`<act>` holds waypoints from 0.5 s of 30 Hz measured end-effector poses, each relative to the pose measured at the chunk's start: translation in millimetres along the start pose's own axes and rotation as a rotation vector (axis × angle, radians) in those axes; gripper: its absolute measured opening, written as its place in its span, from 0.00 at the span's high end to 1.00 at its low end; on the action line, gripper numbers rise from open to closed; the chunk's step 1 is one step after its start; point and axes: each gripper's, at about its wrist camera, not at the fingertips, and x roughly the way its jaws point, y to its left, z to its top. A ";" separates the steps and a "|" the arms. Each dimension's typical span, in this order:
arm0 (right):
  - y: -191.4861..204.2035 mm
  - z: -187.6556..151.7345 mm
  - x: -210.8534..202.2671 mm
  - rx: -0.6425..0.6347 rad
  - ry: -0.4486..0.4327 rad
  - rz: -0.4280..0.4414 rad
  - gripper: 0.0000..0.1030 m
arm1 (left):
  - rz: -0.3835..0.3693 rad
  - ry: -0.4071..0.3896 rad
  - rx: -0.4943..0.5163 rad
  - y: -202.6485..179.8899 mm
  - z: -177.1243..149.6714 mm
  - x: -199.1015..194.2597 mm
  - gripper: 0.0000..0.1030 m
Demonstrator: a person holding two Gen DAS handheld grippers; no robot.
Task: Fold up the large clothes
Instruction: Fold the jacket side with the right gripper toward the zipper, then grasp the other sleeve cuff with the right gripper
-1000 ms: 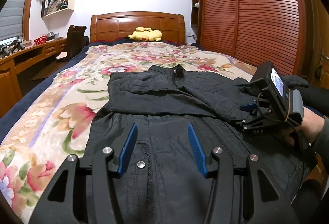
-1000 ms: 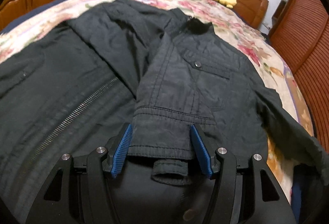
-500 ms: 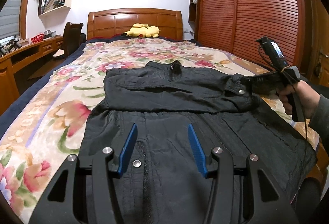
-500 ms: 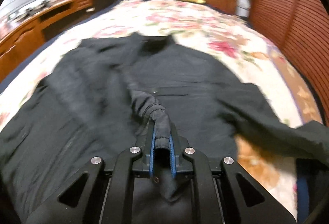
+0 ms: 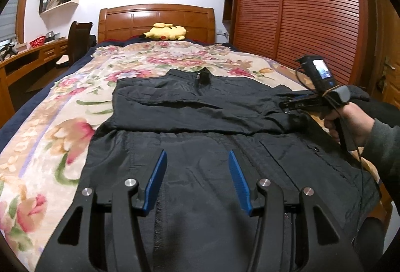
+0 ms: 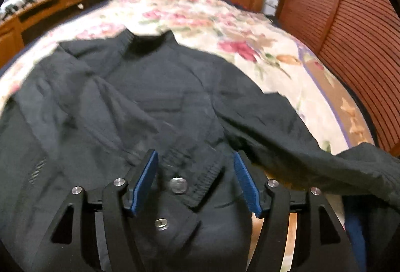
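Note:
A black jacket [image 5: 200, 122] lies front up on the flowered bed, collar toward the headboard, one sleeve folded across the chest. My left gripper [image 5: 197, 172] is open and empty, low over the jacket's hem. My right gripper [image 6: 195, 172] is open; the sleeve cuff [image 6: 192, 167] with its metal snap lies between the blue pads, untouched. In the left wrist view the right gripper [image 5: 287, 107] sits at the jacket's right edge, by the cuff. The jacket's other sleeve [image 6: 312, 144] trails off to the right side of the bed.
A yellow plush toy [image 5: 165, 32] lies by the wooden headboard [image 5: 155, 19]. A slatted wooden wardrobe [image 5: 300, 9] runs along the right. A desk [image 5: 27, 59] and dark chair [image 5: 77, 42] stand at the left. The bedspread [image 5: 50, 127] borders the jacket's left.
My right gripper was shut on the sleeve cuff half a second ago; it has carried the cuff to the jacket's right side and opened, leaving the cuff lying between its jaws. My left gripper barely moved.

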 end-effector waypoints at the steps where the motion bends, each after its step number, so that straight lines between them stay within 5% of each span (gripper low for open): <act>1: -5.1 0.0 7.7 0.026 0.022 0.013 0.38 | 0.002 -0.002 0.005 -1.8 0.1 0.7 0.51; 6: -11.5 -4.8 28.3 0.051 0.076 0.068 0.38 | 0.005 -0.008 0.011 -5.5 2.0 5.6 0.51; 9: -7.9 -9.0 30.7 0.039 0.082 0.140 0.65 | -0.017 -0.005 -0.001 -5.0 3.4 7.8 0.50; 11: -2.7 -10.0 27.7 0.004 0.070 0.154 0.94 | -0.034 -0.010 -0.014 -5.4 5.3 8.1 0.45; 15: -8.9 -5.8 17.5 -0.005 0.018 0.119 0.99 | -0.044 -0.017 -0.018 -7.6 7.2 7.3 0.44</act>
